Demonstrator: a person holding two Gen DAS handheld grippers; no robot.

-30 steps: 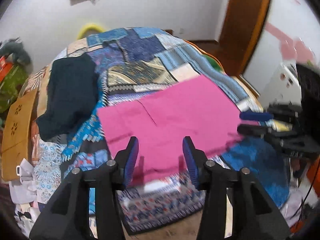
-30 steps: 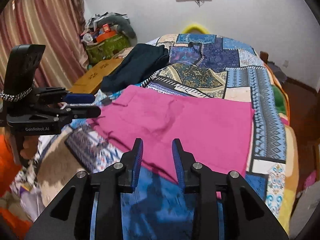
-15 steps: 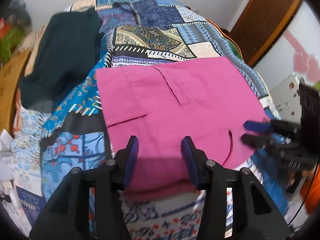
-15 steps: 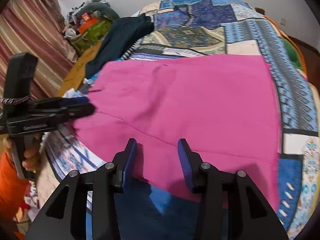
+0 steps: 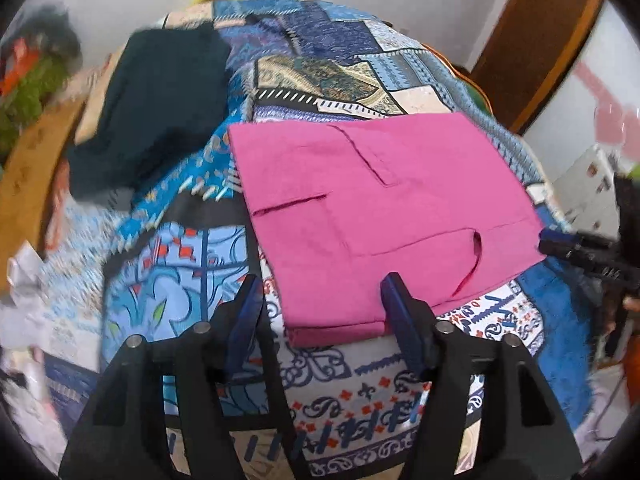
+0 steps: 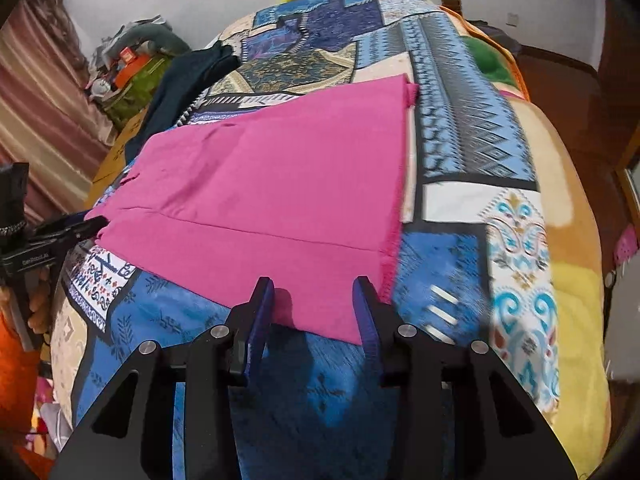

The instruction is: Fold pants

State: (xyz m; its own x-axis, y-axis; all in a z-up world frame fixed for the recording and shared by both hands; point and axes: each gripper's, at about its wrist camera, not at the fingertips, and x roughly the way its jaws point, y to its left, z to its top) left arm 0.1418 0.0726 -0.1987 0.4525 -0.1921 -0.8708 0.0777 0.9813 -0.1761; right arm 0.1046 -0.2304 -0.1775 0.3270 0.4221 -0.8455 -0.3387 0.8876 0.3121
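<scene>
With its jaws spread wide, having just been opening, the left gripper hovers over the near corner of the pink pants; the cloth's hem lies between the blue pads, yet neither pad presses on it, so nothing is gripped. From that gripper the pants spread away toward twelve and one o'clock, lying flat and already doubled over on the patchwork bedspread. At ten o'clock, well apart from the pants, a dark garment lies heaped near the bed's far left edge.

While narrower in its gap, with the jaws having just eased a little closer, the right gripper is likewise released: the pants' near edge sits between its fingers, touching neither that can be seen. The cloth stretches off toward eleven and twelve o'clock, its fringed end at one o'clock just beside the right finger. At nine o'clock in this view, the left gripper's tips reach the pants' far corner.
</scene>
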